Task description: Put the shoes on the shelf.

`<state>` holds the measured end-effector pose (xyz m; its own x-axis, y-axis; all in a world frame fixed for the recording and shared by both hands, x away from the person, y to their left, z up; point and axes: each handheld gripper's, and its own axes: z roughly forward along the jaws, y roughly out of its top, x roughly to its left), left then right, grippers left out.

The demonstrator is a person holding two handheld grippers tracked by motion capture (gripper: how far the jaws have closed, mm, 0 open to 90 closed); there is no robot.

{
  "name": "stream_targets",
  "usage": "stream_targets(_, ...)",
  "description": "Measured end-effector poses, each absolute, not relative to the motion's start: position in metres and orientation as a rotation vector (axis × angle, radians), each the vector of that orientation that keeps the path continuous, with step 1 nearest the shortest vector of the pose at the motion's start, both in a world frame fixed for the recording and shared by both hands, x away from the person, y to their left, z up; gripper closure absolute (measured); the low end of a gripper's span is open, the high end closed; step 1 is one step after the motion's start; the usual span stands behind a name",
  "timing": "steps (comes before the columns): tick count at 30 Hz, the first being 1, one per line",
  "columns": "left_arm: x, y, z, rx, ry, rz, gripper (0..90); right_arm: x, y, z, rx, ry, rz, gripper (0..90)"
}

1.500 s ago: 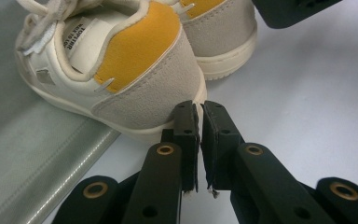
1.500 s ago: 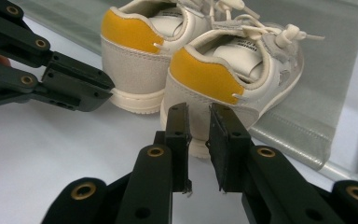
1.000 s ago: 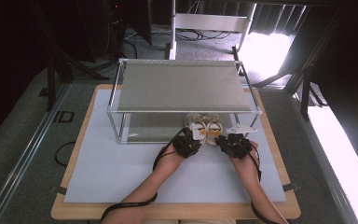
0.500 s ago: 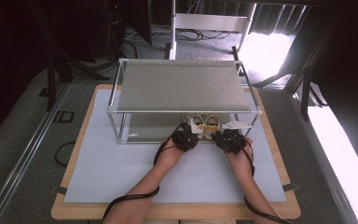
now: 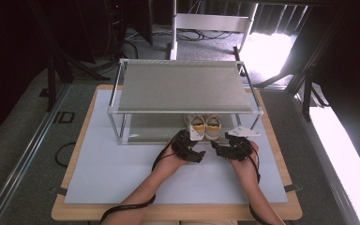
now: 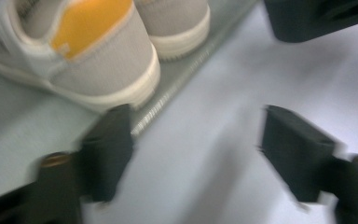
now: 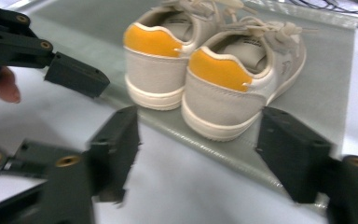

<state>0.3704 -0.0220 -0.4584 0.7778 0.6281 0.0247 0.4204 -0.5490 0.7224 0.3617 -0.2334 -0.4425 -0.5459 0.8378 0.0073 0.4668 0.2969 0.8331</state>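
Both claws have just been opened: the left claw (image 5: 198,157) and the right claw (image 5: 217,151) are spread, with nothing between their jaws. The pair of shoes (image 5: 205,126) is left just ahead of them on the lower shelf (image 5: 145,129). Compared with a moment earlier, the shoes are released, so the placing seems finished.

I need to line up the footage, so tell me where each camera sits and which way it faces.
High view: above the person's side, facing forward and down on the rack; both forearms and hand-held grippers show.
Left gripper view: rides the left hand-held gripper, facing the shoes; its open jaws show.
Right gripper view: rides the right hand-held gripper, facing the shoe heels; its open jaws show.
Shared: the shoes.
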Motion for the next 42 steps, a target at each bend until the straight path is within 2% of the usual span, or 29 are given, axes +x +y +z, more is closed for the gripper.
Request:
stream_targets(2,0.365,-0.018,-0.46,2.218,0.77,0.366,17.9,0.356,-0.237,-0.442,1.17,2.149,1.198,19.2)
stream_targets(4,0.361,-0.016,-0.462,2.21,0.769,0.373,13.3,0.352,-0.24,-0.444,1.173,2.138,1.222,14.5)
stream_targets(5,0.357,-0.012,-0.464,2.208,0.758,0.362,12.7,0.35,-0.241,-0.445,1.164,2.134,1.225,13.3)
stream_targets(6,0.356,-0.011,-0.466,2.216,0.756,0.362,6.6,0.346,-0.243,-0.448,1.148,2.118,1.211,13.3)
stream_targets(8,0.352,-0.006,-0.469,2.219,0.751,0.351,2.8,0.342,-0.246,-0.452,1.133,2.134,1.235,12.3)
stream_targets(16,0.338,0.017,-0.475,2.191,0.773,0.395,2.4,0.326,-0.262,-0.469,1.13,2.134,1.189,12.4)
stream_targets(29,0.318,0.057,-0.478,2.148,0.811,0.428,2.4,0.309,-0.294,-0.476,1.124,2.119,1.144,12.1)
stream_targets(42,0.306,0.087,-0.477,2.071,0.851,0.512,2.4,0.307,-0.311,-0.479,1.187,2.065,1.136,12.1)
